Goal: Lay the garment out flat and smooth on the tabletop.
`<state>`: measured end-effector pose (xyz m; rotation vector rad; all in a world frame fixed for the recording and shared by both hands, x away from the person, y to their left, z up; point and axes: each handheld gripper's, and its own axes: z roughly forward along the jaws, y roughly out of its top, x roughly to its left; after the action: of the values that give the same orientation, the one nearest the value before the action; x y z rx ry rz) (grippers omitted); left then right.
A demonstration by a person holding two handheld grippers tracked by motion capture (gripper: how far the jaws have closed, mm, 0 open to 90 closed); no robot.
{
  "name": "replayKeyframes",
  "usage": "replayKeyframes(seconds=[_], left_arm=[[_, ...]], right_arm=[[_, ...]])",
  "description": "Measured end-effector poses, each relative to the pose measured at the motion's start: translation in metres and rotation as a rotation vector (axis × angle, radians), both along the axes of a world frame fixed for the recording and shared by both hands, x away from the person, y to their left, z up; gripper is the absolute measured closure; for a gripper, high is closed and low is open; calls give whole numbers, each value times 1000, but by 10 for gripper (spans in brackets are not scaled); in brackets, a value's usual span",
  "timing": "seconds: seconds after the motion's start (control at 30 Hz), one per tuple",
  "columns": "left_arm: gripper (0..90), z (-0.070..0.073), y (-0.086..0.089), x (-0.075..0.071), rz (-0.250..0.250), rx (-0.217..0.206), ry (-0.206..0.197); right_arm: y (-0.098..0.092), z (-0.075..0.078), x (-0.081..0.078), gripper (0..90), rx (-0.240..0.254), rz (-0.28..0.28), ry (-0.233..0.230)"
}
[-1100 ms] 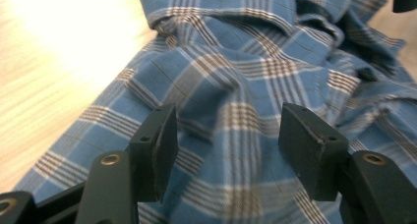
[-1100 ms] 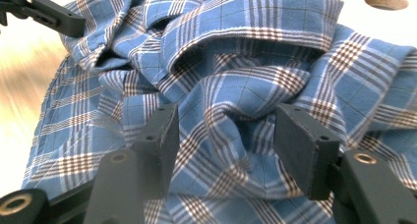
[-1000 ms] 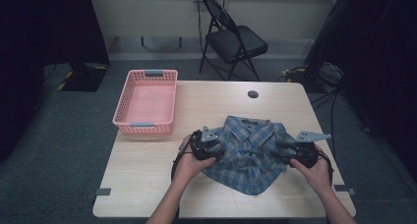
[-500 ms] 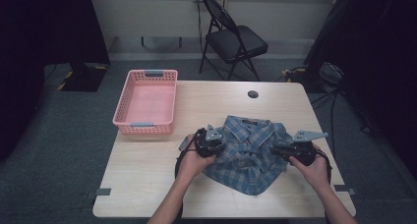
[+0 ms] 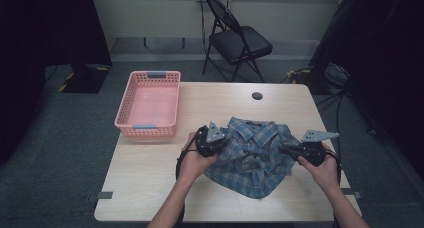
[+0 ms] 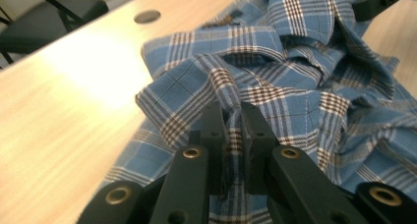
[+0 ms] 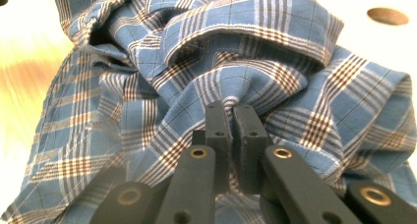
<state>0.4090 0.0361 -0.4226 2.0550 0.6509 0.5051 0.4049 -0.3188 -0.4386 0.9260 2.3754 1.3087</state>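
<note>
Left gripper point(image 6: 233, 117) just closed, pinching shirt point(image 5: 255, 155) fabric; right gripper point(image 7: 234, 117) likewise clamped on opposite side, on table point(image 5: 150, 188).

Shirt point(image 5: 252, 155) crumpled on the tabletop point(image 5: 150, 178) toward its near right, between left gripper point(image 5: 220, 144) and right gripper point(image 5: 287, 150) at its two sides; basket point(image 5: 148, 105) at the far left corner; chair point(image 5: 239, 40) behind on the floor.

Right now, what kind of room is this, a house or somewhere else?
Probably a workroom or lab, not a home. A plain wooden table stands on grey carpet, a black folding chair waits by a bare wall, and cables trail across the floor. A plaid shirt and pink basket sit on the table.
</note>
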Motion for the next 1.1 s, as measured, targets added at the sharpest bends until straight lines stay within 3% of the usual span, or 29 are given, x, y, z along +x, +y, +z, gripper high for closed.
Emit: replayKeyframes(seconds=[0.53, 1.1], left_arm=[[836, 23, 2, 6, 20, -5, -98], [837, 39, 0, 23, 42, 12, -136]], right_arm=[[-1, 26, 9, 868, 20, -17, -55], [3, 43, 27, 869, 28, -34, -88]])
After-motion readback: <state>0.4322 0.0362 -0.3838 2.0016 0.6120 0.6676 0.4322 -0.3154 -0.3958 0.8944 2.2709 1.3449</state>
